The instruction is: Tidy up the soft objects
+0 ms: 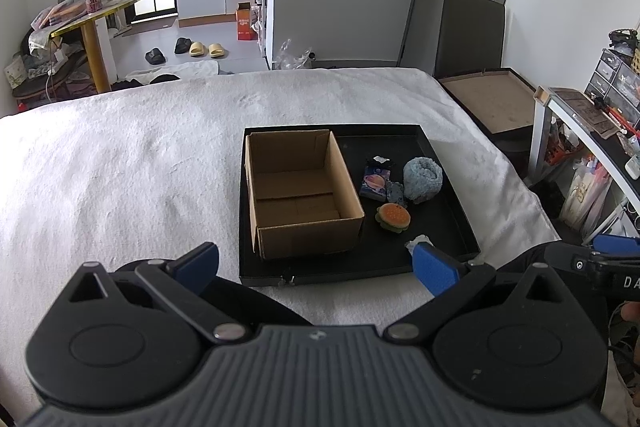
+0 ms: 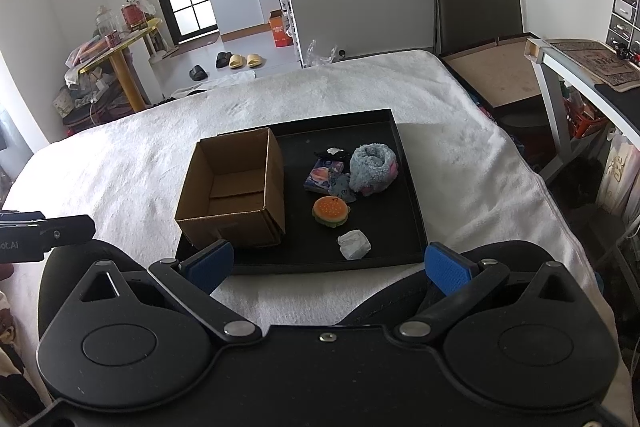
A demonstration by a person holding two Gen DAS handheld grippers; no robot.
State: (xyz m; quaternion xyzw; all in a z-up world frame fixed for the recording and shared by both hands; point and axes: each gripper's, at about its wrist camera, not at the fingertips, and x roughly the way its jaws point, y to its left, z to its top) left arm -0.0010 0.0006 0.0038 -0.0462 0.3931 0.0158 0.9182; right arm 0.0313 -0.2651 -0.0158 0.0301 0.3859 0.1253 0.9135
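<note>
The left claw [image 1: 316,263] gapes wide and empty over the white-blanketed bed [image 1: 120,155]. On the bed lies a black tray [image 2: 412,211]: an empty cardboard box [image 2: 232,195] fills its left part, then a purple packet [image 2: 322,173], a burger toy [image 2: 330,211], a crumpled white wad [image 2: 354,244] and a fluffy blue sock roll [image 2: 372,167]. The right claw [image 2: 328,265] also hangs wide, empty.
</note>
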